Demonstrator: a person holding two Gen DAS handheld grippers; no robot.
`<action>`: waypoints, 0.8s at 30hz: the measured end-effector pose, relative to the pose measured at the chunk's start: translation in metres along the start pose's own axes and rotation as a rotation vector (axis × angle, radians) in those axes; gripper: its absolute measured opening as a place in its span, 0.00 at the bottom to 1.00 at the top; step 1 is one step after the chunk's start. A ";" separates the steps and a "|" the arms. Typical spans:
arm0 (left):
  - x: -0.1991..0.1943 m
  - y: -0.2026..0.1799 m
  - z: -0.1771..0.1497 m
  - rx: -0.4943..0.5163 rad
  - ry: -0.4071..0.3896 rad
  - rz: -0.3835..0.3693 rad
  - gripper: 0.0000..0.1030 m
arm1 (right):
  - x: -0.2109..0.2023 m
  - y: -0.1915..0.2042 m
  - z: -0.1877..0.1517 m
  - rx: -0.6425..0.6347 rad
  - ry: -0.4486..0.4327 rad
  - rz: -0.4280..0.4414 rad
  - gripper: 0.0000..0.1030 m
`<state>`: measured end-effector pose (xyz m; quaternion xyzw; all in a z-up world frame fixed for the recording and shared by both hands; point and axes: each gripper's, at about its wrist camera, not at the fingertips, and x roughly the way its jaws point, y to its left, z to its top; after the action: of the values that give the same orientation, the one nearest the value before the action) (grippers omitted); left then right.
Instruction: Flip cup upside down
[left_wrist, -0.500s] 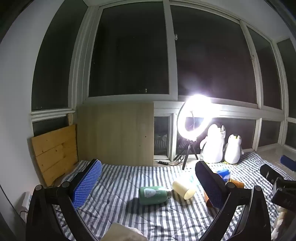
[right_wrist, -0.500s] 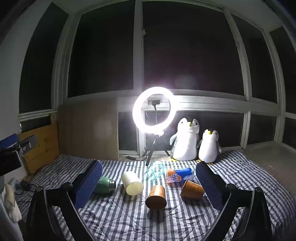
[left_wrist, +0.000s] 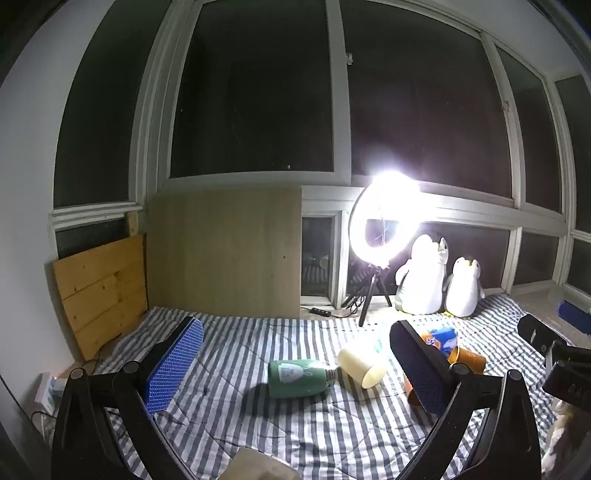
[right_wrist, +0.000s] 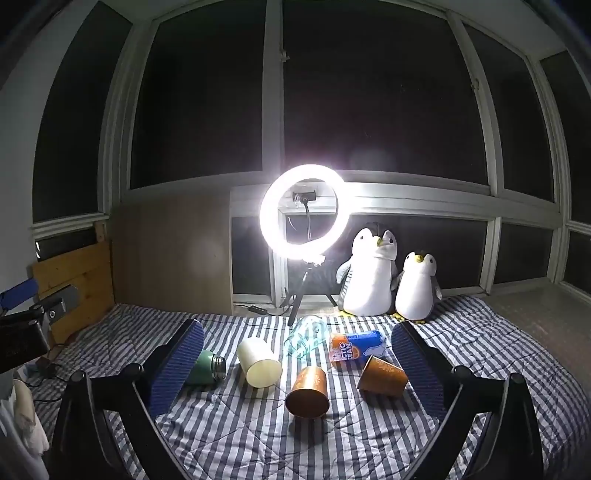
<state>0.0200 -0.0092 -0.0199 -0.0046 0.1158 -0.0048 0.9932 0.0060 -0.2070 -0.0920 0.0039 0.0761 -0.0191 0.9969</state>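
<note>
Three cups lie on their sides on the striped blanket (right_wrist: 258, 443). A cream cup (right_wrist: 259, 362) lies left of centre, also in the left wrist view (left_wrist: 361, 367). A copper cup (right_wrist: 308, 392) lies in the middle with its mouth toward me. A second copper cup (right_wrist: 382, 376) lies to its right. My right gripper (right_wrist: 295, 363) is open and empty, above and short of the cups. My left gripper (left_wrist: 295, 363) is open and empty, facing a green bottle (left_wrist: 297, 377) and the cream cup; its right finger hides most of the copper cups.
A green bottle (right_wrist: 207, 367), a clear plastic bottle (right_wrist: 306, 336) and an orange-blue can (right_wrist: 356, 345) lie among the cups. A lit ring light on a tripod (right_wrist: 303, 214) and two plush penguins (right_wrist: 373, 273) stand at the back. Wooden boards (left_wrist: 99, 291) lean at the left.
Both grippers have barely moved. The cups and bottles lie where they were.
</note>
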 end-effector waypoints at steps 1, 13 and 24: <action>0.000 -0.001 0.001 -0.001 0.001 0.003 0.99 | 0.000 0.000 0.000 -0.001 -0.001 -0.003 0.98; 0.002 -0.005 0.003 -0.017 -0.010 0.011 0.99 | -0.007 0.002 0.003 -0.003 -0.045 -0.043 0.98; 0.002 -0.002 0.004 -0.019 -0.017 0.011 0.99 | -0.009 0.001 0.008 0.000 -0.056 -0.050 0.98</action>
<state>0.0228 -0.0110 -0.0164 -0.0133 0.1076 0.0018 0.9941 -0.0020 -0.2062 -0.0831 0.0014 0.0481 -0.0443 0.9979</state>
